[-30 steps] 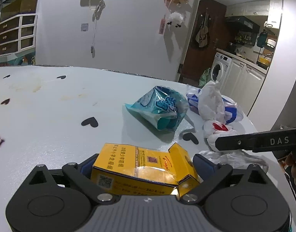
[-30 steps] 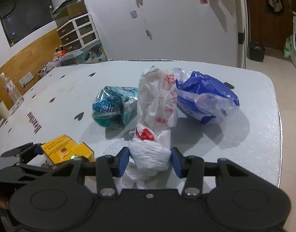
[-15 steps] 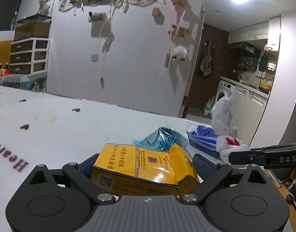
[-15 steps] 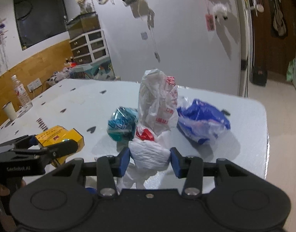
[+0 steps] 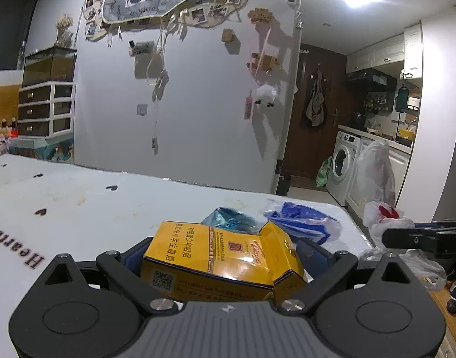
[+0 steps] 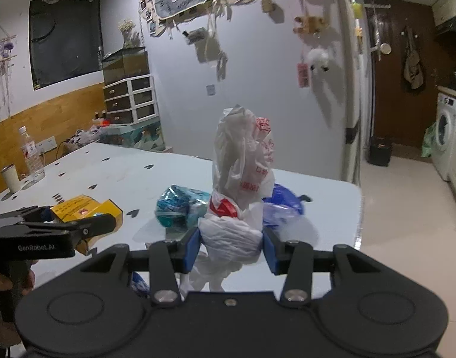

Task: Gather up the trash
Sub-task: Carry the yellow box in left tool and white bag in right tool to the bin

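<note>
The white table (image 6: 114,173) is the largest thing here, a smooth pale top printed with small black hearts and dark lettering, faintly stained in places. Its rounded far corner and right edge (image 6: 357,208) drop to bare tiled floor (image 6: 406,208), which runs open toward a washing machine (image 6: 442,137) and a dark door. Most of the tabletop on the left lies bare; a plastic bottle (image 6: 31,155) and a cup (image 6: 10,177) stand near its far left edge.

The trash sits near that right corner. A crumpled blue plastic bag (image 5: 302,217) and a shiny teal snack wrapper (image 6: 174,205) lie on the table close together, the wrapper crinkled and bunched.

The right gripper (image 6: 230,243) is clamped on a thin white plastic bag (image 6: 242,161) with red print; the bag's bunched lower part fills the narrow gap between the blue pads, and its wrinkled top stands up above them, in front of the blue bag.

The left gripper (image 5: 225,256) is closed on a yellow cardboard box (image 5: 216,250), glossy, rectangular, printed with text and a square code, its end flap open at the right. The box is pinched by its ends and held above the table, left of the wrapper.
</note>
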A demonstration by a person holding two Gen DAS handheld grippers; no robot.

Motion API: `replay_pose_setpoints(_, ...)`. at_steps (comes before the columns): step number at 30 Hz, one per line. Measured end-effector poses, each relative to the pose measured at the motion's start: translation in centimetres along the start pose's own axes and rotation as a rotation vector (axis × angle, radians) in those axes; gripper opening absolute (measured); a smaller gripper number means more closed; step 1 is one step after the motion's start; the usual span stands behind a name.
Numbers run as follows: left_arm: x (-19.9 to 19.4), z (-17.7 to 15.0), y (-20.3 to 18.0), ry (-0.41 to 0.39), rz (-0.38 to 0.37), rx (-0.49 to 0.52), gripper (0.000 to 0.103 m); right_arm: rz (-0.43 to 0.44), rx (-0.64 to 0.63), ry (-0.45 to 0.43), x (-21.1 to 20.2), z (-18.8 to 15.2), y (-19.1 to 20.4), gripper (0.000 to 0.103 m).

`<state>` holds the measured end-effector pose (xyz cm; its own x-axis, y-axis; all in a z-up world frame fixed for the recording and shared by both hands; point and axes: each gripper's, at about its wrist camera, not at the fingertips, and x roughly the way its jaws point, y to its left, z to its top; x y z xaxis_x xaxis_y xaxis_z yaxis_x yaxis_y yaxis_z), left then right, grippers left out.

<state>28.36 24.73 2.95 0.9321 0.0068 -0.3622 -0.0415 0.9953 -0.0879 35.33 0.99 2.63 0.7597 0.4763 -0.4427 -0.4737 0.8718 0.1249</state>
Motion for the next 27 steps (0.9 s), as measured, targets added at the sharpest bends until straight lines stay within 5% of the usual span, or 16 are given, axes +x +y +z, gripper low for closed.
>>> replay_pose_setpoints(7,-1.5,-0.1,-4.5,-0.042,-0.031,0.055,0.098,-0.052,0.027,-0.033,-4.0,-0.9,-2.9,0.046)
replay_pose_setpoints(27,-3.6,-2.2,-16.3,0.026,-0.132,0.130,0.098,-0.182,0.104,-0.052,-13.9,-5.3,-10.5,0.046)
